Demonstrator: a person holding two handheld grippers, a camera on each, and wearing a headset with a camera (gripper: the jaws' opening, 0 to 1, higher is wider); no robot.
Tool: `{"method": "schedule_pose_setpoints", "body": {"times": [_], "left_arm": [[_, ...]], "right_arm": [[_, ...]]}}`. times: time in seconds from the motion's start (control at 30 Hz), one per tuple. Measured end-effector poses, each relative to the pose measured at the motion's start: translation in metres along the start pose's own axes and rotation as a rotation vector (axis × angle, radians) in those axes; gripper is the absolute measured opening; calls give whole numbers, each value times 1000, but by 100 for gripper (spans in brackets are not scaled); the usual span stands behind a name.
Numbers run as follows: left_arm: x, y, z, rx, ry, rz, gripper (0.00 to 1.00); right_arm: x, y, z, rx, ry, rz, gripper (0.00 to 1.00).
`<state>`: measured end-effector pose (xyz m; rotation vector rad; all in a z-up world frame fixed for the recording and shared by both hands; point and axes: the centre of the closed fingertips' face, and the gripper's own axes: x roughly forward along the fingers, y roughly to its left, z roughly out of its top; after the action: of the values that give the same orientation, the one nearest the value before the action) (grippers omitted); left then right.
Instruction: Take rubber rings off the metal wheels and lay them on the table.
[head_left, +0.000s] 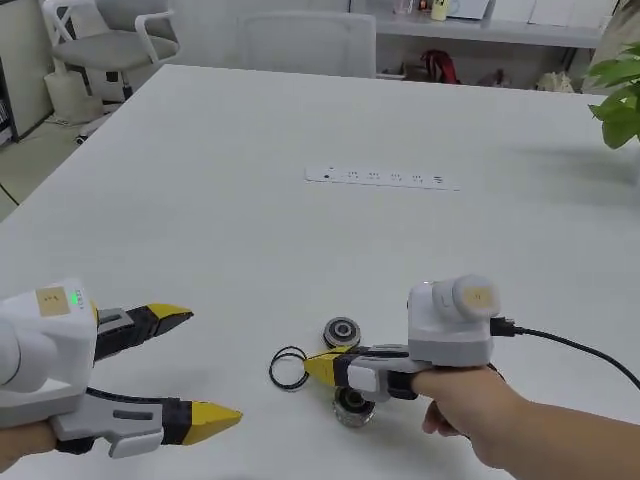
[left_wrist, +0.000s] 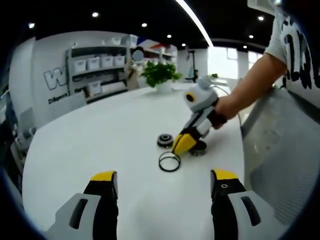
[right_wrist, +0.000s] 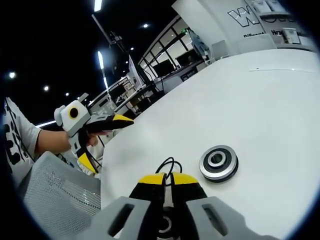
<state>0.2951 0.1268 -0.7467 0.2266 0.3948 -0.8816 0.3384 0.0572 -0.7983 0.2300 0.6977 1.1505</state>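
Observation:
Two thin black rubber rings (head_left: 288, 368) lie overlapped on the white table (head_left: 330, 240). My right gripper (head_left: 312, 366) is shut, its yellow tips pinching the near edge of one rubber ring (right_wrist: 170, 164). One metal wheel (head_left: 342, 332) lies flat just beyond that gripper, also seen as the wheel (right_wrist: 218, 163) and the wheel (left_wrist: 164, 140). A second wheel (head_left: 352, 405) sits half hidden under the right gripper's jaws. My left gripper (head_left: 215, 365) hovers open at the near left, a short way from the rings (left_wrist: 169, 161), with nothing between its jaws.
A white power strip (head_left: 381, 178) lies across the middle of the table. A green plant (head_left: 618, 95) overhangs the far right edge. A black cable (head_left: 570, 345) trails from the right gripper. Chairs (head_left: 305, 42) stand past the far edge.

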Motion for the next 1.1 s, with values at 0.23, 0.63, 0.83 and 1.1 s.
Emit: {"method": "schedule_pose_setpoints", "body": {"times": [0.23, 0.63, 0.83, 1.1], "left_arm": [[1, 0, 0, -1, 2, -1, 77], [2, 0, 0, -4, 6, -5, 77], [1, -1, -2, -8, 7, -4, 77], [1, -1, -3, -9, 9, -3, 76]], "right_arm": [[1, 1, -2, -14, 11, 0, 5], [2, 5, -5, -113, 43, -4, 16], [3, 10, -10, -172, 70, 0, 20], [5, 14, -13, -261, 101, 2, 26]]}}
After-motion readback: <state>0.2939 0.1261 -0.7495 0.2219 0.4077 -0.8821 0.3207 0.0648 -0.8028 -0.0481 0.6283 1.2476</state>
